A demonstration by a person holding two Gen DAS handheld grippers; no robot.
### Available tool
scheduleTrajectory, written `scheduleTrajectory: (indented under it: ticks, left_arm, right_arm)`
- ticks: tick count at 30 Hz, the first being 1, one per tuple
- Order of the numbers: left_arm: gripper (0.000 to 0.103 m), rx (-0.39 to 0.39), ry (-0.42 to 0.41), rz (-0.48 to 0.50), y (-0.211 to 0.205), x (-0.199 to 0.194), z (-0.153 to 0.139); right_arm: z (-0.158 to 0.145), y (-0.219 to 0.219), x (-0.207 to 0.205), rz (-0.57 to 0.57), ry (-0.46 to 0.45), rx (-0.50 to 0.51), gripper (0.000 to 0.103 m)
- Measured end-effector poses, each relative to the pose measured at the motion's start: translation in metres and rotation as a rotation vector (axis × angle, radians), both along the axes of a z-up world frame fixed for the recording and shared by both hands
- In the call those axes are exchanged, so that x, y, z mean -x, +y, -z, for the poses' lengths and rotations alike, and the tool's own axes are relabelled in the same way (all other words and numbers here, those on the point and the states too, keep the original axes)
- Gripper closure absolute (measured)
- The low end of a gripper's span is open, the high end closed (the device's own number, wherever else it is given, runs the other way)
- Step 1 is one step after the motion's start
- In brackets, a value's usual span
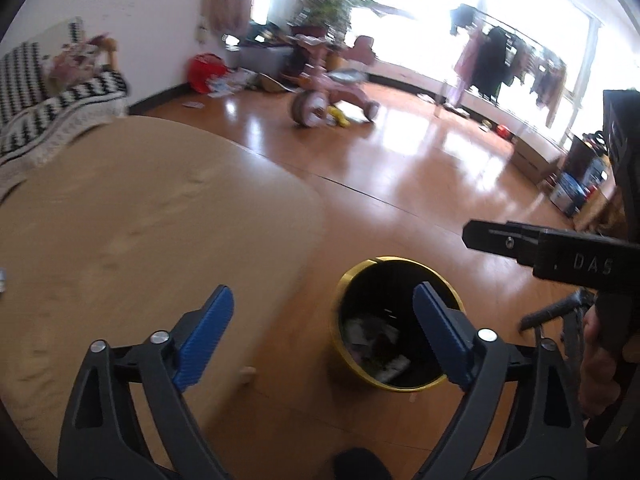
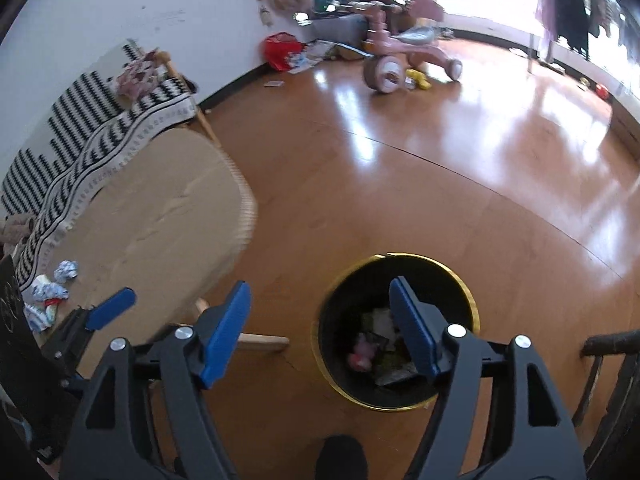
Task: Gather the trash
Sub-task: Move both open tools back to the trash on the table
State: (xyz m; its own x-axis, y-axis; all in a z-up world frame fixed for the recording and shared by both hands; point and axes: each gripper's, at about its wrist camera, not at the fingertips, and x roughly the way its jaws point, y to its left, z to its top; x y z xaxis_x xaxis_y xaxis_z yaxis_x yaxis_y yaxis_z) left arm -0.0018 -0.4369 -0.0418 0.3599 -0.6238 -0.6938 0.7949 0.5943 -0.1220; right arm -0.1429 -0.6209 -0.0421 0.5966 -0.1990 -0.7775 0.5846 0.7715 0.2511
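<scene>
A shiny wooden floor (image 2: 400, 184) fills the room. On the left stands a round brown bench (image 2: 160, 208), and three crumpled papers (image 2: 52, 292) lie near its left edge. The left gripper (image 1: 324, 332) hangs with its jaws wide and nothing between them. Just right of the bench, a black bin (image 2: 400, 268) with a gold rim sits on the floor, with trash (image 2: 380, 348) inside. The right gripper (image 2: 320, 328) has its jaws wide and holds nothing too.
</scene>
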Motion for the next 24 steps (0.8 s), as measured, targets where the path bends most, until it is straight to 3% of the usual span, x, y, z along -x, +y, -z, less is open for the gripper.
scheduleTrajectory:
  ticks: [5, 11, 20, 24]
  left_arm:
    - [0.011, 0.004, -0.046, -0.13, 0.064, -0.035, -0.022]
    - [0.01, -0.012, -0.083, -0.343, 0.177, -0.083, -0.039]
    - [0.008, -0.021, -0.071, -0.685, 0.347, -0.138, -0.042]
    - [0.007, -0.03, -0.052, -0.795, 0.394, -0.155, -0.034]
  right_arm:
    - [-0.013, 0.048, -0.045, -0.091, -0.023, 0.007, 0.031]
    - [-0.03, 0.128, -0.104, -0.235, -0.059, 0.027, 0.031]
    - [-0.037, 0.258, -0.189, -0.448, -0.087, 0.031, 0.031]
    - [-0.028, 0.313, -0.223, -0.533, -0.081, 0.045, 0.031]
